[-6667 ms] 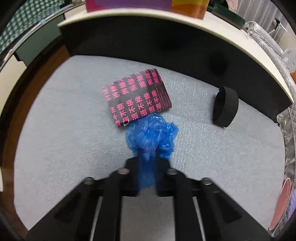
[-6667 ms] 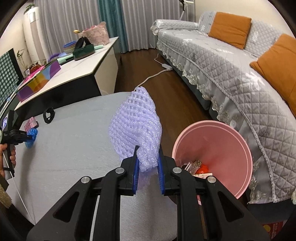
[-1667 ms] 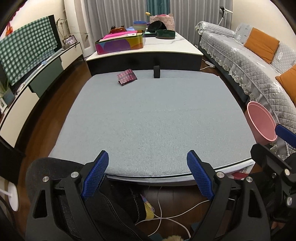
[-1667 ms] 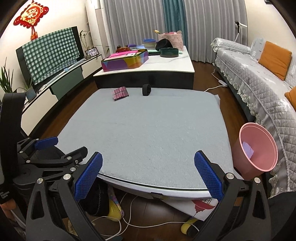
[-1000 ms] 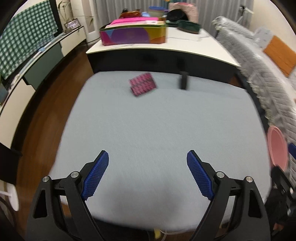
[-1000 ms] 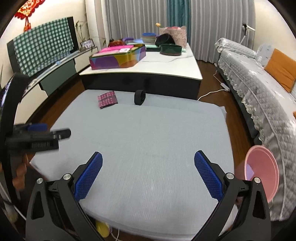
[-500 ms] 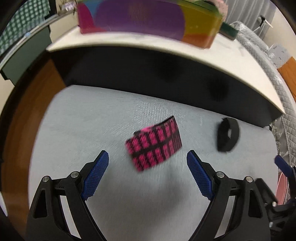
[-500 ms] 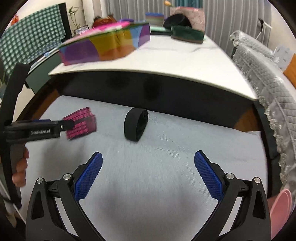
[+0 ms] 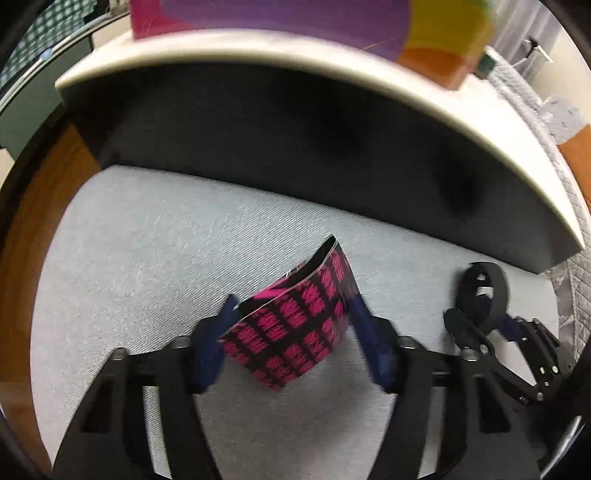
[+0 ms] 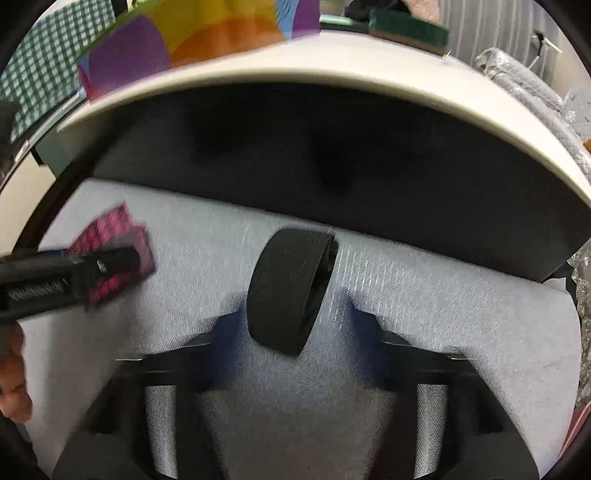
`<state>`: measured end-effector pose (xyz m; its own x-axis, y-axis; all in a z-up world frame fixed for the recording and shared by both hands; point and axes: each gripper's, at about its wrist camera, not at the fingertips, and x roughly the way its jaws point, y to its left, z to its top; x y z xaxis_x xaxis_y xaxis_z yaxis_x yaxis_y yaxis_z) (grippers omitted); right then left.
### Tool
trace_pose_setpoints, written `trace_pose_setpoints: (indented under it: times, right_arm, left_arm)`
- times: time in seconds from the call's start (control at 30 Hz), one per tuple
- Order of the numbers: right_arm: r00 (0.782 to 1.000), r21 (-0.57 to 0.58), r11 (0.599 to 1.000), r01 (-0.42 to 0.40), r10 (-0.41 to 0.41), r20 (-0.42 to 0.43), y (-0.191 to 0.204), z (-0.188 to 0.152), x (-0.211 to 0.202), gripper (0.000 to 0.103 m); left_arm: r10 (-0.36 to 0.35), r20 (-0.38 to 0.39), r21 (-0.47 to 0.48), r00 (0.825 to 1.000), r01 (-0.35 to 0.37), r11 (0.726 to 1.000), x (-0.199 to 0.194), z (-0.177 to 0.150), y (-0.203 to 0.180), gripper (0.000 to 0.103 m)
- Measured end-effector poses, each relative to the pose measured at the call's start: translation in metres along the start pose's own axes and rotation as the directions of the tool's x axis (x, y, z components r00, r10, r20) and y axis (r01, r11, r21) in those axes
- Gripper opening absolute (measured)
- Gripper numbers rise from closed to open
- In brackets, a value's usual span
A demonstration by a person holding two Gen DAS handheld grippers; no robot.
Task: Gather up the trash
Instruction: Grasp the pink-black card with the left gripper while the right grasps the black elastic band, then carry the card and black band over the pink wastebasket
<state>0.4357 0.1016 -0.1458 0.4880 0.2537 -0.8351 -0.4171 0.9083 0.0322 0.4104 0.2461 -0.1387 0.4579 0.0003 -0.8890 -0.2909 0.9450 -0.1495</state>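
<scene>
A black packet with pink print lies bent on the grey cloth of the table. My left gripper has its blue pads touching both edges of the packet, which bows upward between them. A black ring of tape stands on edge on the cloth. My right gripper straddles the ring with gaps on both sides; its blue pads are blurred. The ring and the right gripper also show at the right of the left wrist view. The packet shows at the left of the right wrist view.
A white-topped sideboard with a dark front stands just beyond the table. A multicoloured box sits on it. A green dish is further back. A quilted sofa cover is at the right. Wood floor shows at the left.
Both grippers moved forward and down to the far end of the table. The left jaws narrowed onto the pink packet and bent it; the right jaws narrowed around the black ring.
</scene>
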Motion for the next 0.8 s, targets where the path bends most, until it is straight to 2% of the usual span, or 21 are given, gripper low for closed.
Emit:
trace_pose_setpoints:
  times: [0.03, 0.1, 0.23, 0.47, 0.7, 0.8]
  right_arm:
    - [1.0, 0.001, 1.0, -0.012, 0.012, -0.006, -0.002, 0.001, -0.001, 0.024]
    - [1.0, 0.005, 1.0, -0.014, 0.014, -0.001, -0.006, -0.001, -0.007, 0.024]
    - [1.0, 0.014, 1.0, -0.013, 0.013, 0.008, -0.017, -0.005, -0.026, 0.024]
    - [0.999, 0.018, 1.0, -0.014, 0.013, 0.029, -0.025, -0.021, -0.077, 0.024]
    - [0.998, 0.025, 1.0, -0.014, 0.012, 0.061, -0.034, -0.052, -0.142, 0.024]
    - [0.997, 0.035, 0.999, -0.017, 0.014, 0.074, -0.038, -0.069, -0.172, 0.024]
  left_arm:
    - [-0.011, 0.012, 0.014, 1.0, 0.01, 1.0, -0.004, -0.001, -0.004, 0.036]
    - [-0.034, 0.019, 0.041, 0.999, 0.033, 0.999, -0.012, -0.005, -0.015, 0.02]
    - [-0.032, 0.031, 0.081, 0.999, 0.029, 0.996, -0.022, -0.017, -0.034, 0.008]
    - [-0.026, 0.066, 0.142, 0.997, 0.017, 0.99, -0.056, -0.039, -0.052, 0.005]
    - [-0.019, 0.078, 0.207, 0.997, 0.002, 0.978, -0.106, -0.059, -0.066, 0.005]
    - [-0.037, 0.086, 0.228, 0.996, 0.017, 0.973, -0.141, -0.087, -0.069, 0.005]
